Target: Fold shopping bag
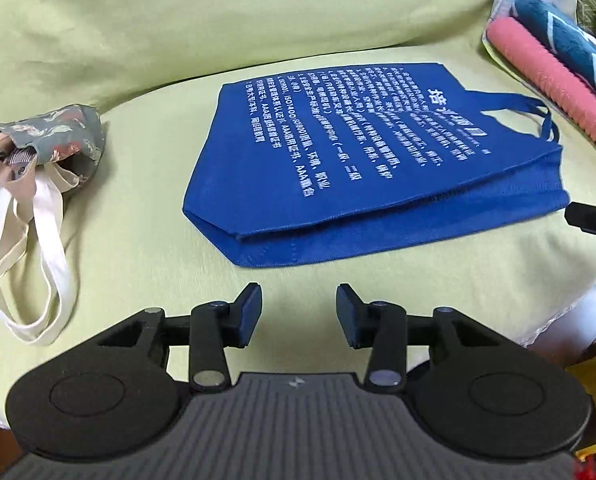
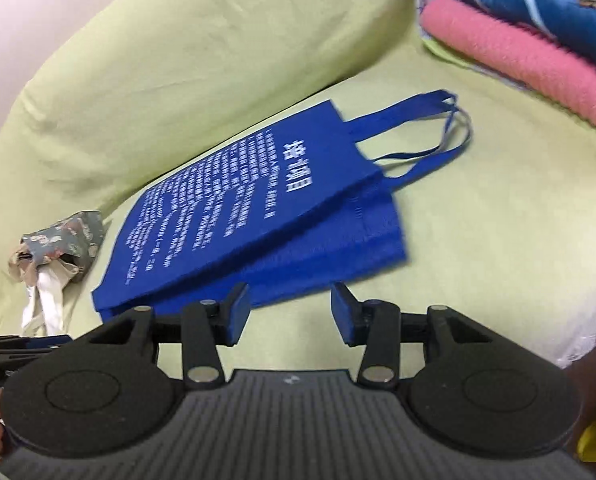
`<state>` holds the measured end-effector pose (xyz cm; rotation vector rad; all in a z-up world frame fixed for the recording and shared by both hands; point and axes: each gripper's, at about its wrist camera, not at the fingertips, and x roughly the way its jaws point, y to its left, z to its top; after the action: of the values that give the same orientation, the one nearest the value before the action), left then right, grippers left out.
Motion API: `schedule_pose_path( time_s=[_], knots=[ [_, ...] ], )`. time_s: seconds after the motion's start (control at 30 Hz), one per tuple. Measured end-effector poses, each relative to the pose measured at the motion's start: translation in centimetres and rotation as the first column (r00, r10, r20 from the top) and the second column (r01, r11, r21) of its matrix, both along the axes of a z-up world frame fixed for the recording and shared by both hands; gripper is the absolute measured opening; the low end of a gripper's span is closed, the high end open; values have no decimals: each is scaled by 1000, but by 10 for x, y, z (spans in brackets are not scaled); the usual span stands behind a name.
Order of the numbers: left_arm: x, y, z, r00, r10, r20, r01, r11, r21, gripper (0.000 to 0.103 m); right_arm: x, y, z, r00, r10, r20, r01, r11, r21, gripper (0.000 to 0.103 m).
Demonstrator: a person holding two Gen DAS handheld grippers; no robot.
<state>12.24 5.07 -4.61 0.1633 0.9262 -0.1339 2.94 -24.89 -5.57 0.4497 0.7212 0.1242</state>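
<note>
A blue shopping bag (image 1: 362, 160) with white print lies flat on the yellow-green sheet, its handles (image 1: 538, 116) pointing right. My left gripper (image 1: 299, 312) hovers open just short of the bag's near edge, nothing between its fingers. In the right wrist view the same blue bag (image 2: 253, 208) lies slanted, its handles (image 2: 430, 132) reaching toward the far right. My right gripper (image 2: 289, 312) stands open at the bag's near edge, its left finger (image 2: 237, 312) overlapping the blue fabric. The right gripper's tip (image 1: 590, 218) shows at the right edge of the left wrist view.
A crumpled floral pouch with cream tote straps (image 1: 37, 184) lies at the left. Folded pink and dark blue towels (image 1: 554, 80) are stacked at the right. A large yellow-green cushion (image 2: 177, 60) rises behind the bag. The sheet's white lace edge (image 2: 578, 344) hangs near right.
</note>
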Motion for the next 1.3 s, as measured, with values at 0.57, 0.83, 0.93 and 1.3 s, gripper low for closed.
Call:
schedule_pose_path(
  time_s=[0.57, 0.83, 0.93, 1.3],
  knots=[
    [4, -100, 0, 734, -642, 223, 523, 743, 418, 67, -1, -14, -21, 999, -47, -12, 48, 997, 53, 41],
    [39, -145, -43, 585, -803, 111, 625, 534, 569, 57, 10, -14, -39, 997, -65, -32, 68, 993, 97, 41],
    [44, -145, -50, 542, -836, 83, 646, 478, 596, 3, 13, -9, -40, 999, -38, 13, 37, 993, 109, 35],
    [35, -126, -34, 491, -849, 194, 610, 494, 620, 2, 57, 14, -42, 981, -77, 176, 71, 997, 43, 9]
  ],
)
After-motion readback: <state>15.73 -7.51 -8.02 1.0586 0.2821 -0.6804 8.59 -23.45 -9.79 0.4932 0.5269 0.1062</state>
